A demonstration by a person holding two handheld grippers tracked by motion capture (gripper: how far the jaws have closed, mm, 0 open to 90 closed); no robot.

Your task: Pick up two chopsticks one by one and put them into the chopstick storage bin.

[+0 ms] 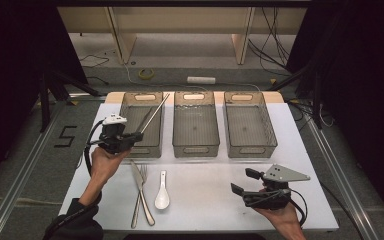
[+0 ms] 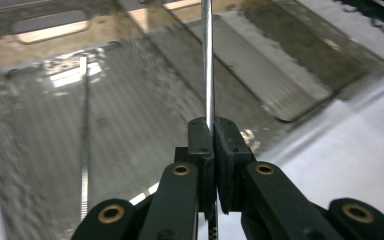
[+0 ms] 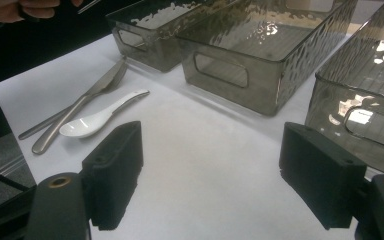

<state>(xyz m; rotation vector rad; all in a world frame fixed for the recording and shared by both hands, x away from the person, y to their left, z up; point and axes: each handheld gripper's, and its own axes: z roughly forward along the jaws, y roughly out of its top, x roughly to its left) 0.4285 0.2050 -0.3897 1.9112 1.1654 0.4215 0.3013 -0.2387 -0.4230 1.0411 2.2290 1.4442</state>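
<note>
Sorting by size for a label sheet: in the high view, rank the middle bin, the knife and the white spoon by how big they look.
1. Middle bin: largest by far.
2. Knife: long and thin.
3. White spoon: smallest, clearly shorter than the knife beside it.

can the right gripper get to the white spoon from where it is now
Probably yes: the right gripper is open and holds nothing, and bare table lies between it and the white spoon; the knife lies beyond.

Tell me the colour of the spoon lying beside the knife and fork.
White. The spoon shows best in the right gripper view.
</note>
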